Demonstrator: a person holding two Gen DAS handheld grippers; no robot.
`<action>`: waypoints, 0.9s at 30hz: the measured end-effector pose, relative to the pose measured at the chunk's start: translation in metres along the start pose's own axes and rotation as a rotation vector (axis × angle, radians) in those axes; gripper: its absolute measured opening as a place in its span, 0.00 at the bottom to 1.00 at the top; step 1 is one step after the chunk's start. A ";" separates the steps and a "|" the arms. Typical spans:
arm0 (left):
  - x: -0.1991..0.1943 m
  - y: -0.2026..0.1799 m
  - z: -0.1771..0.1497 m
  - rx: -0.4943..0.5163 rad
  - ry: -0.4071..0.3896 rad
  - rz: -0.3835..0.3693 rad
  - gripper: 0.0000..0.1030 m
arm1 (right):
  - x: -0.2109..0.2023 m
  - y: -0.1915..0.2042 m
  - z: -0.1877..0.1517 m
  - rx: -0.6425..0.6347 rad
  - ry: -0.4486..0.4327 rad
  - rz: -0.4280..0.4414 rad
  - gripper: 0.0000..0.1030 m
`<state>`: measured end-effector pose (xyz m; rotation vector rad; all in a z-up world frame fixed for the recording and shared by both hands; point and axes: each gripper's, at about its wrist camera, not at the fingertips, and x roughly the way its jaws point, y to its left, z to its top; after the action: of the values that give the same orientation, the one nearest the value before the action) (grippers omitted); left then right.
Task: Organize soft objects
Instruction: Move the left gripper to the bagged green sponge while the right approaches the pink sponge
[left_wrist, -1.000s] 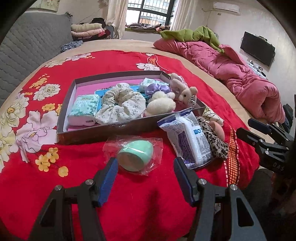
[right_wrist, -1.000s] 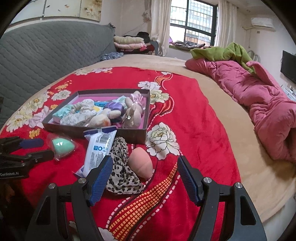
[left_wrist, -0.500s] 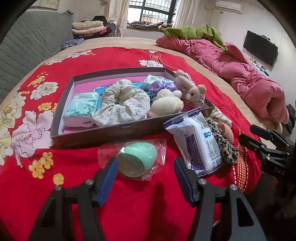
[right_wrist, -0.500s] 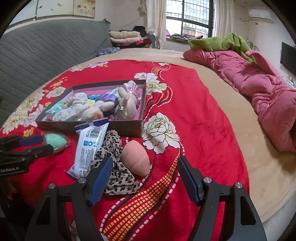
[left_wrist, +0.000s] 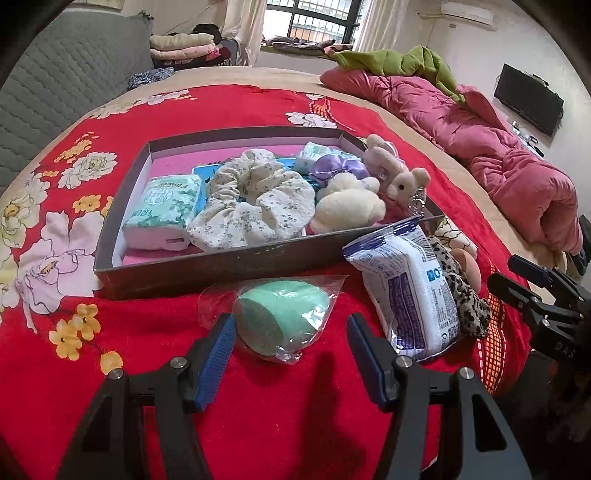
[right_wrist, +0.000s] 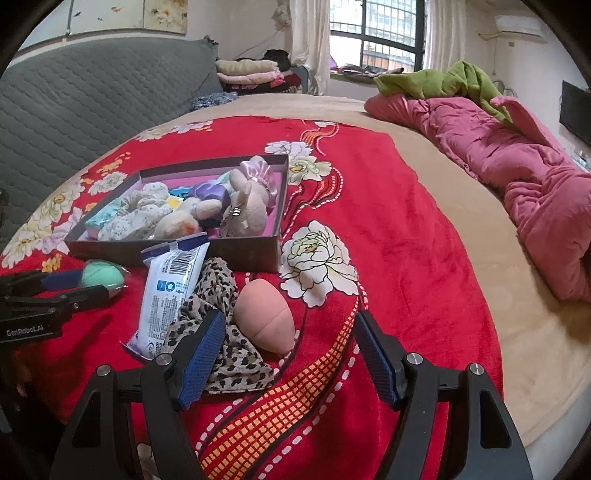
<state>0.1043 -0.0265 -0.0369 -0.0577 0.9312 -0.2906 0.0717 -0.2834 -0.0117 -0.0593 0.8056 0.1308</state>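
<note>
Soft objects lie in two groups on the red floral blanket (left_wrist: 258, 406). Inside the dark tray (left_wrist: 221, 262), centre of the left wrist view: tissue pack (left_wrist: 164, 206), floral scrunchie (left_wrist: 255, 206), plush rabbit (left_wrist: 399, 177). Outside, along the tray's near wall: bagged green sponge (left_wrist: 284, 314), white wipes packet (left_wrist: 406, 291), leopard cloth (right_wrist: 218, 332), pink sponge (right_wrist: 264, 317). Left gripper (left_wrist: 288, 332) is released, jaws wide, green sponge just ahead between the tips, untouched. Right gripper (right_wrist: 288, 332) is released, pink sponge lying between its tips, untouched.
</note>
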 end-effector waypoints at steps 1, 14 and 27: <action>0.001 0.001 0.001 -0.005 0.000 -0.002 0.60 | 0.000 0.000 0.000 0.001 -0.001 0.002 0.71; 0.006 0.009 0.006 -0.024 0.000 0.000 0.60 | 0.007 -0.001 0.000 -0.003 0.016 -0.004 0.71; 0.010 0.006 0.008 -0.023 0.000 -0.010 0.60 | 0.029 0.007 0.002 -0.042 0.039 -0.001 0.71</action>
<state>0.1180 -0.0237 -0.0408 -0.0833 0.9349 -0.2890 0.0922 -0.2733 -0.0316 -0.1019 0.8420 0.1460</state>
